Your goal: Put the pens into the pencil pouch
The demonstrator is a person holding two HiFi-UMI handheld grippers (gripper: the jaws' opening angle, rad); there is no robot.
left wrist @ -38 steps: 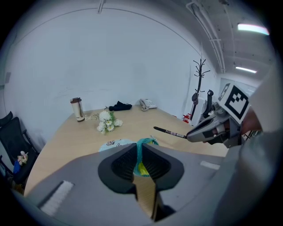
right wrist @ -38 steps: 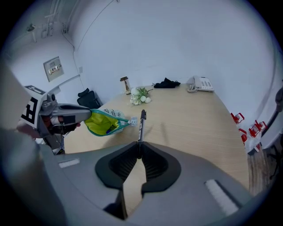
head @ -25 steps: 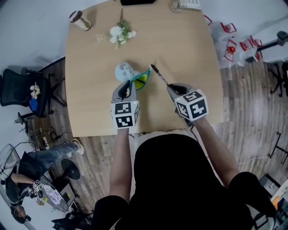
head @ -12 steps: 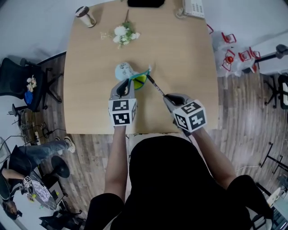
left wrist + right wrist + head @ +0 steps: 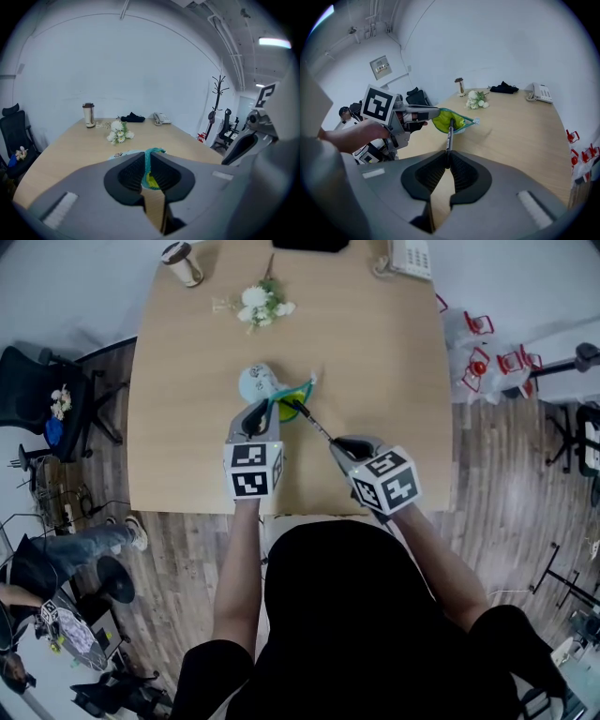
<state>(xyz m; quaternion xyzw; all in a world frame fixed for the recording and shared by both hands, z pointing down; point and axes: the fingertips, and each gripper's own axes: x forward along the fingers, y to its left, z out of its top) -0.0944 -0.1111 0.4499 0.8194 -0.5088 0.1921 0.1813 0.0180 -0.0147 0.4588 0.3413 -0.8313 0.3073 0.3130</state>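
The pencil pouch point(image 5: 281, 399) lies mid-table, pale blue outside with a teal zip and yellow-green lining, its mouth held open. My left gripper point(image 5: 263, 414) is shut on the pouch's near rim point(image 5: 149, 161). My right gripper point(image 5: 337, 443) is shut on a black pen point(image 5: 309, 422), which points up-left with its tip at the pouch mouth. In the right gripper view the pen point(image 5: 449, 137) runs from the jaws into the open pouch point(image 5: 449, 121), with the left gripper point(image 5: 433, 112) pinching the rim at the left.
White flowers point(image 5: 260, 305) and a cup point(image 5: 180, 262) sit at the table's far side, with a phone point(image 5: 411, 256) and a dark object point(image 5: 307, 245) at the far edge. Office chairs point(image 5: 42, 409) stand left; red-and-white items point(image 5: 487, 338) lie on the floor at right.
My right gripper has carried the pen leftward, from beside the pouch to its open mouth. The left gripper has kept its hold on the rim in the same place.
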